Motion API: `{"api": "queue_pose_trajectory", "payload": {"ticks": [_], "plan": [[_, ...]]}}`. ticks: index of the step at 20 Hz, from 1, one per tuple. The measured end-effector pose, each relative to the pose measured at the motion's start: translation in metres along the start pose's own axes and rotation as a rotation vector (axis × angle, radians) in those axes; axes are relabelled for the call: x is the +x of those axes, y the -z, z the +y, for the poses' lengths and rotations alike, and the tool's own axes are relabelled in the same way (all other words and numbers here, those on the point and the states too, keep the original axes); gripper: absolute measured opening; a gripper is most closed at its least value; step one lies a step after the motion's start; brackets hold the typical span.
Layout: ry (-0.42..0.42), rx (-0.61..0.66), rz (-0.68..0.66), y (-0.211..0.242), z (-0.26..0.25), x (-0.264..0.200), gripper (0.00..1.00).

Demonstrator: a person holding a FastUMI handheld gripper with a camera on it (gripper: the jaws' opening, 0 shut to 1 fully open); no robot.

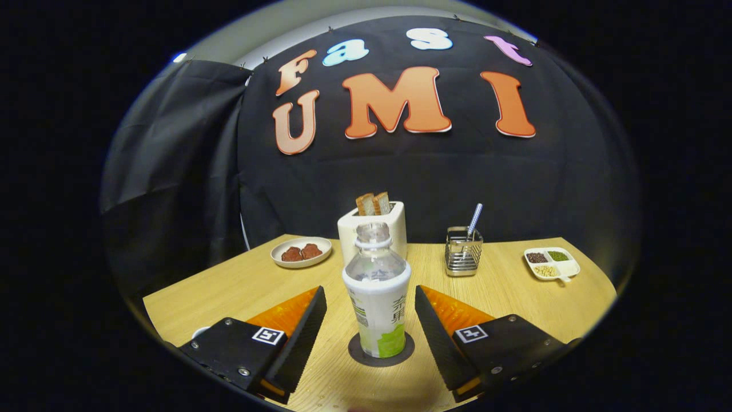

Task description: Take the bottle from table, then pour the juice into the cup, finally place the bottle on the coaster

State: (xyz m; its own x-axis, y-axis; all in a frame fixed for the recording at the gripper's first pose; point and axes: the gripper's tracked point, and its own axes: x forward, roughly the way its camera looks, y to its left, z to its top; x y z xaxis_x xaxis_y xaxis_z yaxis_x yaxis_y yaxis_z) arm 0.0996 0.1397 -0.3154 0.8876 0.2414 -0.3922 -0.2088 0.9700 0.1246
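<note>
A clear plastic bottle (377, 297) with a white and green label stands upright on a dark round coaster (381, 350) on the wooden table (514, 297). It sits between the two fingers of my gripper (370, 312), and there is a gap on each side. The gripper is open and touches nothing. A small white rim (200, 331) peeks out behind the left finger; I cannot tell what it is.
Behind the bottle stands a white toaster (372, 229) with two toast slices. A plate with brown pieces (301, 252) lies to the back left. A metal holder with a utensil (463, 258) and a divided dish of beans (551, 263) are at the back right.
</note>
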Motion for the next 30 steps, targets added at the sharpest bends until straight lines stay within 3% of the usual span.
{"api": "queue_pose_trajectory", "payload": {"ticks": [12, 22, 30], "plan": [[0.184, -0.233, -0.287, -0.161, -0.030, -0.155, 0.95], [0.216, -0.134, -0.390, -0.214, -0.070, -0.241, 0.96], [0.254, -0.045, -0.447, -0.237, -0.095, -0.267, 0.96]]}}
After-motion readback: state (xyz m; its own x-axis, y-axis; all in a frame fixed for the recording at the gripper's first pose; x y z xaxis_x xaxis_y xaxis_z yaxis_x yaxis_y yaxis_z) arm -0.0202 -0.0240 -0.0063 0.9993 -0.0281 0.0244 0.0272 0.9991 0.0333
